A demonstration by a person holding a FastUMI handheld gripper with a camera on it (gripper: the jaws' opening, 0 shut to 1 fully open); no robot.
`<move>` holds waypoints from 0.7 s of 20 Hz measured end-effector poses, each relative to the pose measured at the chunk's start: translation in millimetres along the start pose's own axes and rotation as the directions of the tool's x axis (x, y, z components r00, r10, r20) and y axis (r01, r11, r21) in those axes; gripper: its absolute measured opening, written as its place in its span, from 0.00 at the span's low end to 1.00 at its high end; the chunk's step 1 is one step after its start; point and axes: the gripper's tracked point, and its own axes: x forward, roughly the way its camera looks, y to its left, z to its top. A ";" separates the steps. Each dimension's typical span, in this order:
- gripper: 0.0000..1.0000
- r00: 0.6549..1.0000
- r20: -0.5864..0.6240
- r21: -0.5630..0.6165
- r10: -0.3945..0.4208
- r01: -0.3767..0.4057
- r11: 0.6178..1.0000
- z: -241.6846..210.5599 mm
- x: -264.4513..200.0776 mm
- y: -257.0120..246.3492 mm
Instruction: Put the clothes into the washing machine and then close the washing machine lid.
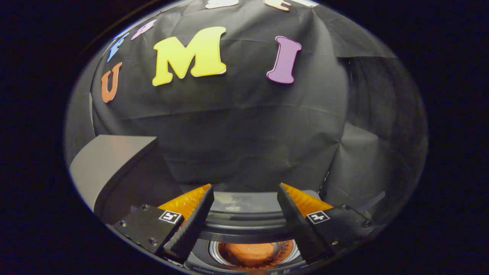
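At the bottom centre of the frame, the gripper (244,214) stands wide open and holds nothing, its fingers spread over the washing machine (244,229), presumably after release. Between and below the fingers, the orange clothes (250,254) lie bunched in the round drum, with no clear long axis. At left, the grey lid (107,164) stands raised, not yet closed.

The gripper-mounted fisheye looks forward past its jaws, close above the washing machine (244,225), toward the booth wall (244,130).
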 end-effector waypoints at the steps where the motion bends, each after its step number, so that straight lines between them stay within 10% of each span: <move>1: 1.00 1.000 -0.010 -0.003 -0.002 0.002 1.000 -13.9 -5.2 -0.6; 6: 1.00 0.992 -0.125 0.016 -0.020 0.022 1.000 -94.0 -35.2 -8.7; 14: 1.00 0.999 0.039 0.048 0.003 -0.005 0.999 -73.1 -149.2 -26.1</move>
